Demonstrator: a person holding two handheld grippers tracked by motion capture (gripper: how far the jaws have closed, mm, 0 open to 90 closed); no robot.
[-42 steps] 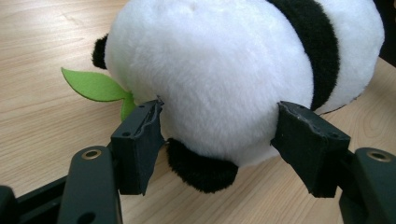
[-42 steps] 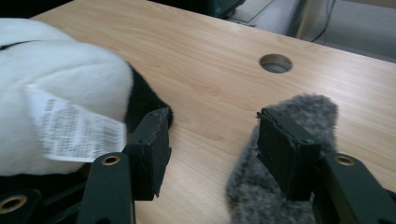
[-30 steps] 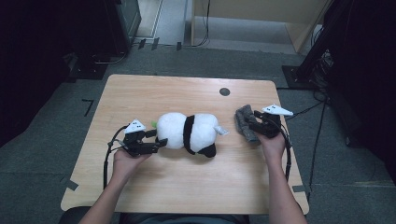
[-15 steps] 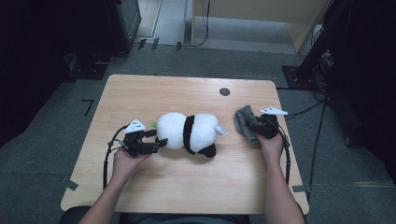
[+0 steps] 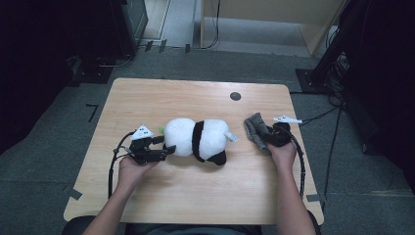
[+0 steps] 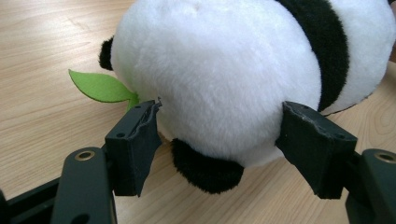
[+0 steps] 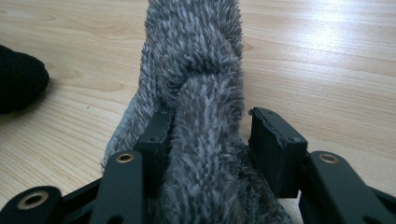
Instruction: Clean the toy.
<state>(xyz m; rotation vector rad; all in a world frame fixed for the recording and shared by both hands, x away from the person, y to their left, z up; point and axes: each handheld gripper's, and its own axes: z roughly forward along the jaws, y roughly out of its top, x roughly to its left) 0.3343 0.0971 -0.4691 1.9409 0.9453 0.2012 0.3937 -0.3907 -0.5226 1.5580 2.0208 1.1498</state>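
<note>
1 plush panda [image 5: 198, 139] lengthwise L-R across table, L claw [image 6: 219, 135] clamping its end; R claw [image 7: 212, 135] slack round grey sock [image 7: 196, 70].

One plush panda [image 5: 198, 139] lies at the middle of the table [image 5: 195, 196] — one green felt leaf [image 6: 100, 87] at its side. One grey knitted piece [image 5: 255, 129] — perhaps a sock — lies to the panda's right. One dark round spot [image 5: 235, 96] sits beyond the panda.

A black-and-white plush panda [image 5: 198, 139] is laid on its side mid-table, a green felt leaf [image 6: 100, 87] at one end. A grey fuzzy sock [image 5: 255, 129] is bunched just beside it.
</note>
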